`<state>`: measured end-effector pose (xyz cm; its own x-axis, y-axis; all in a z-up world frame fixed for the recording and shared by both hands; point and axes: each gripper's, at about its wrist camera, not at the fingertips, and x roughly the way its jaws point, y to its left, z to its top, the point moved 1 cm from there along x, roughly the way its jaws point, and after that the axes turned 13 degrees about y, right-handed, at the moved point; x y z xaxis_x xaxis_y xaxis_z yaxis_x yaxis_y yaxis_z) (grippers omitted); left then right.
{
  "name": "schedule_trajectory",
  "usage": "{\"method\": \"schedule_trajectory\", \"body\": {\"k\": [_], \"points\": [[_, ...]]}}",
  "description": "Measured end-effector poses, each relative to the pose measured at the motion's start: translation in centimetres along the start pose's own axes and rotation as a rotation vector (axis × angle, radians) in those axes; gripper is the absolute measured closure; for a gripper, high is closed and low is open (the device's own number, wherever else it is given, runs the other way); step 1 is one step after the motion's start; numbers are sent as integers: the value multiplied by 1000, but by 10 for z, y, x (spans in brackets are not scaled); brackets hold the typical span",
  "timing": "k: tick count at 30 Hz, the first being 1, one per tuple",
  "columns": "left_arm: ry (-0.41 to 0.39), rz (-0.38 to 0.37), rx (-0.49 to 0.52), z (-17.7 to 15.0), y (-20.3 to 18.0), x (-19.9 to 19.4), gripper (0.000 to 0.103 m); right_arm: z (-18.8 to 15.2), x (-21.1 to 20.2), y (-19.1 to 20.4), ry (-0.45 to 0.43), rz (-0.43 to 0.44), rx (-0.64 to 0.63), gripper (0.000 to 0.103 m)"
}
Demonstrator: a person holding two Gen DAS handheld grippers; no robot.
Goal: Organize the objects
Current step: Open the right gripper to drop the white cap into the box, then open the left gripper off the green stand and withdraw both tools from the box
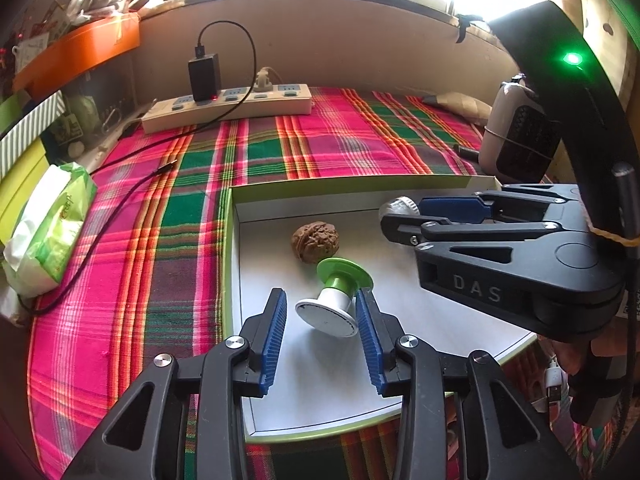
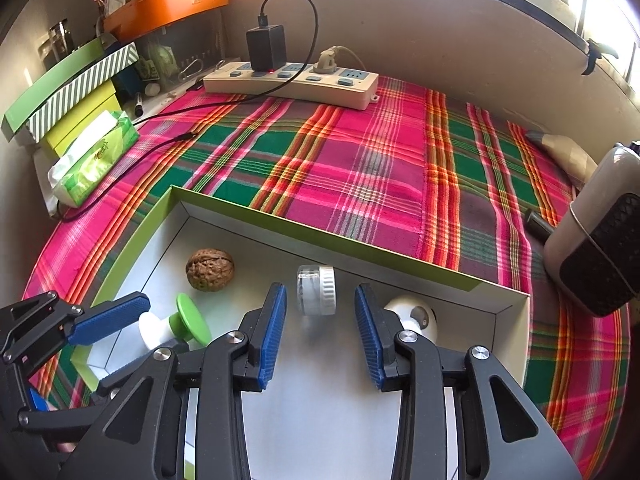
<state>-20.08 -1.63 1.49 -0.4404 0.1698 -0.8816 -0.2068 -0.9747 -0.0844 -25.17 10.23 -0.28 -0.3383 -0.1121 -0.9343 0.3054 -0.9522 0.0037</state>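
Note:
A shallow white box with a green rim (image 1: 230,240) (image 2: 320,236) lies on the plaid cloth. In it are a walnut (image 1: 316,242) (image 2: 210,270), a green-and-white spool (image 1: 334,300) (image 2: 176,324), a small clear jar with a white cap (image 2: 316,290) (image 1: 398,206) and a white round object (image 2: 412,316). My left gripper (image 1: 320,296) is open around the spool, which lies tilted on the box floor; its right pad is close to the spool's white disc, its left pad apart. My right gripper (image 2: 320,290) (image 1: 390,220) is open with the jar just beyond its fingertips, untouched.
A power strip (image 1: 228,106) (image 2: 292,80) with a black charger and cable sits at the back. A tissue pack (image 1: 48,224) (image 2: 96,156) and stacked boxes are on the left. A beige device with a black pad (image 1: 516,132) (image 2: 596,248) stands at the right.

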Motion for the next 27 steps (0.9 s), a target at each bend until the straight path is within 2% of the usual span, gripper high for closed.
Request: {"method": "schedule_trajectory", "body": {"k": [27], "points": [[-36, -9, 7, -22, -2, -29, 68, -37, -40, 4, -64, -8, 56, 66]]}}
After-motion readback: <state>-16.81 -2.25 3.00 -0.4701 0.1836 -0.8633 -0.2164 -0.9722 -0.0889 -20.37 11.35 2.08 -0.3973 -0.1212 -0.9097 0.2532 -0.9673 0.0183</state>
